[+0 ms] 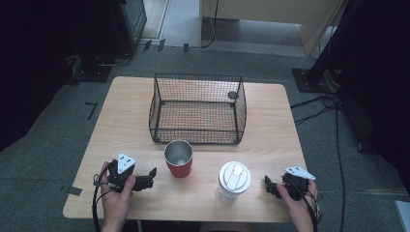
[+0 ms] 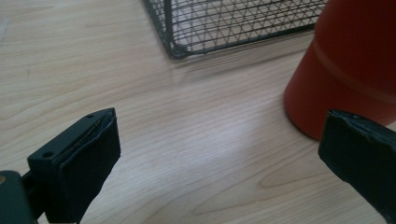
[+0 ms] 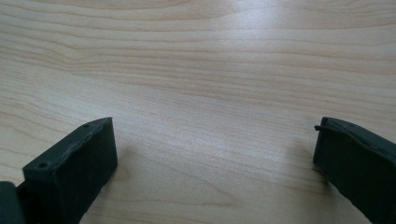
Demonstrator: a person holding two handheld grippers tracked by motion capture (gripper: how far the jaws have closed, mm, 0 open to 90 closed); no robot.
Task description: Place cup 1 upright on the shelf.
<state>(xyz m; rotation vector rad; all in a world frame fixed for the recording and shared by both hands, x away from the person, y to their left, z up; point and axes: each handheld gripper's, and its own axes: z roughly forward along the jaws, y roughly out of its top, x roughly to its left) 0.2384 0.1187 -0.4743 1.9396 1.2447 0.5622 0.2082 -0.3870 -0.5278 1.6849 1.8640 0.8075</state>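
While both tongs rest spread apart and empty on the desk (image 1: 121, 125), the left tongs (image 1: 151, 177) point at the red cup (image 1: 179, 158) just beside them, and the right tongs (image 1: 269, 185) lie near the white lidded bottle (image 1: 234, 181). A wire basket (image 1: 197, 108) stands behind the cup.

A red cup (image 1: 179, 164) with a shiny steel inside is standing at centre frame, a white bottle (image 1: 234, 181) lower right, a black mesh basket (image 1: 197, 108) above (pale wood-grain table (image 1: 130, 116)).
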